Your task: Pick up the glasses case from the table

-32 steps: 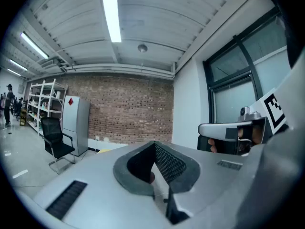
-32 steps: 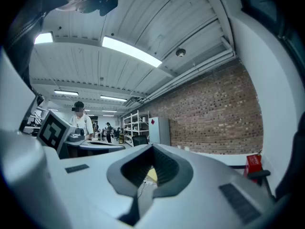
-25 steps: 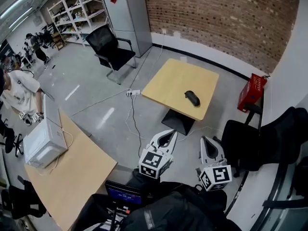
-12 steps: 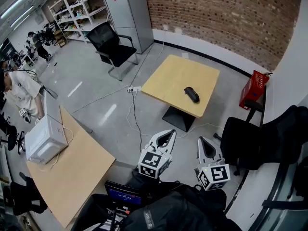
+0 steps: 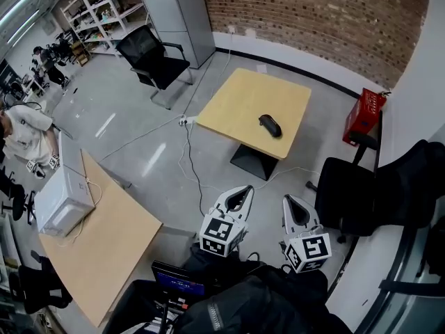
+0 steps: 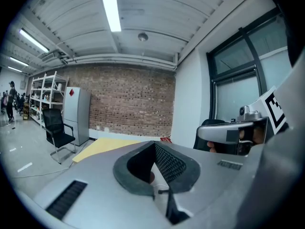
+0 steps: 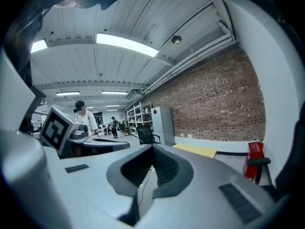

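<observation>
Looks like a lab or workshop: bare brick wall (image 5: 327,12), concrete floor (image 5: 132,117), metal shelves (image 5: 104,2) loaded with gear, office chair (image 5: 149,58), plain wooden tables (image 5: 243,99), loose cables (image 5: 191,165) underfoot, strip lights (image 6: 109,6) overhead.

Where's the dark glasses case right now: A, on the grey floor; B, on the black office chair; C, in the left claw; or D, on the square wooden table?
D: the glasses case lies on the square wooden table, near its right edge in the head view.

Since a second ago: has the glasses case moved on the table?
No. The glasses case keeps its spot near the table's right edge; only the view shifted.
</observation>
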The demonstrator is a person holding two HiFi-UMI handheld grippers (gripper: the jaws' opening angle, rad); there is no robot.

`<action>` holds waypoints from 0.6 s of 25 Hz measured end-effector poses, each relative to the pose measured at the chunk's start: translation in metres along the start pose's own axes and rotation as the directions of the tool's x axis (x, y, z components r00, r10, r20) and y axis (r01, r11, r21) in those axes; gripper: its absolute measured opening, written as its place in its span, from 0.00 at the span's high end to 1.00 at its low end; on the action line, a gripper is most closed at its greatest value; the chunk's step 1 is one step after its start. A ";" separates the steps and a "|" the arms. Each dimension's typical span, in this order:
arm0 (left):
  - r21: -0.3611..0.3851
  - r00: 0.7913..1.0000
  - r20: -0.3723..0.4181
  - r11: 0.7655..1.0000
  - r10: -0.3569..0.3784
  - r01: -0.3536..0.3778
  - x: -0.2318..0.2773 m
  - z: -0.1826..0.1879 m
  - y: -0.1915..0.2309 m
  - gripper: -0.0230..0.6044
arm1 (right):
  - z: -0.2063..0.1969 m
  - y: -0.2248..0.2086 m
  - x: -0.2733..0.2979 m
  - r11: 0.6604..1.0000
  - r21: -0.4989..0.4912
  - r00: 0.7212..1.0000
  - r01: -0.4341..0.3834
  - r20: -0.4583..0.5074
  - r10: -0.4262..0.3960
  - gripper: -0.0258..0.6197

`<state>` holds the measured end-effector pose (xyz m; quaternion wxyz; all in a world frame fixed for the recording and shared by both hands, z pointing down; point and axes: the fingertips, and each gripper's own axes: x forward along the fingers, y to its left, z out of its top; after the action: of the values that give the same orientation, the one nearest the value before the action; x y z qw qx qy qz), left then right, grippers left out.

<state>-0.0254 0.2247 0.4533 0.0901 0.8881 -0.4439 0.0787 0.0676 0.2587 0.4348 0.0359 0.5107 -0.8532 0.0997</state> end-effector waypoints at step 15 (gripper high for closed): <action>-0.014 0.998 0.025 0.999 -0.052 0.052 0.064 0.023 0.046 0.96 | 0.023 -0.034 0.064 0.998 -0.019 0.998 0.062 0.000 -0.062 0.96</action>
<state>-0.0229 0.1428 0.4487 0.0931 0.8995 -0.4224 0.0619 0.0674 0.1830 0.4273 0.0439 0.5366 -0.8378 0.0907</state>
